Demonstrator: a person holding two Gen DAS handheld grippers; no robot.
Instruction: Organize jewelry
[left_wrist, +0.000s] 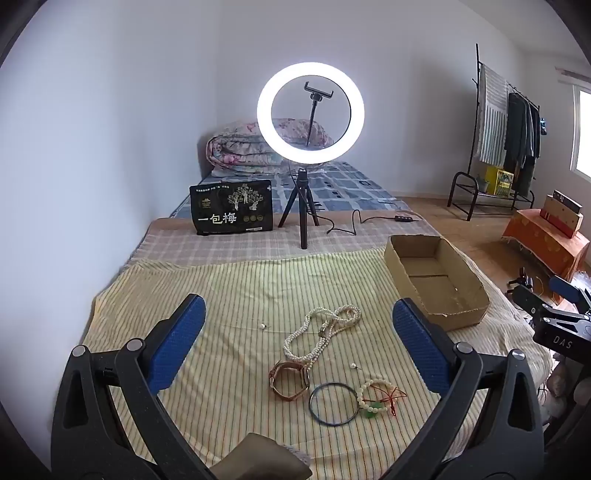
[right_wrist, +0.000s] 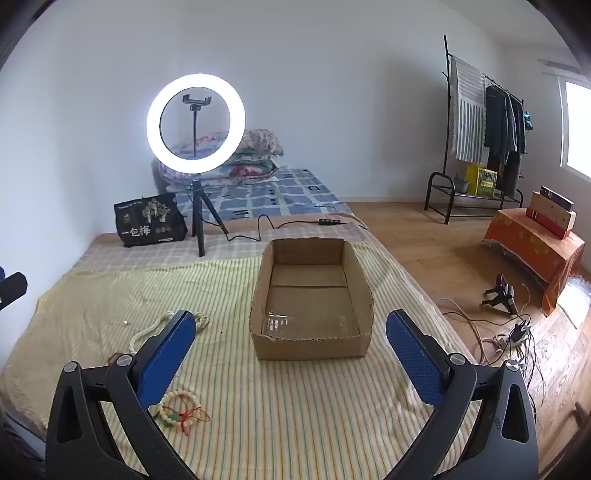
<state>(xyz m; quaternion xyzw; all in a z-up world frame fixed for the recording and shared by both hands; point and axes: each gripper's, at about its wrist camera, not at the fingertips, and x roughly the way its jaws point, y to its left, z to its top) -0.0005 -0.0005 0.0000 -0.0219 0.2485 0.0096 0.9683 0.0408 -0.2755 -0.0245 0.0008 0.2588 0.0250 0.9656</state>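
Note:
On the striped yellow sheet lie a white pearl necklace (left_wrist: 321, 332), a brown watch (left_wrist: 290, 380), a thin dark bangle (left_wrist: 334, 403), a white bead bracelet with red cord (left_wrist: 375, 398) and two small loose pearls (left_wrist: 263, 326). My left gripper (left_wrist: 299, 321) hovers over them, open, nothing between its blue pads. To the right stands an open cardboard box (left_wrist: 436, 282). In the right wrist view my right gripper (right_wrist: 291, 332) is open in front of that box (right_wrist: 310, 295). The bead bracelet (right_wrist: 177, 408) and part of the necklace (right_wrist: 155, 328) show beside its left finger.
A lit ring light on a tripod (left_wrist: 310, 114) and a black snack bag (left_wrist: 231, 212) stand behind the sheet, with a cable trailing right. Folded quilts (left_wrist: 255, 147) lie at the wall. Right of the bed are wooden floor, cables (right_wrist: 513, 332), a clothes rack (right_wrist: 480, 129) and an orange-covered table (right_wrist: 535, 243).

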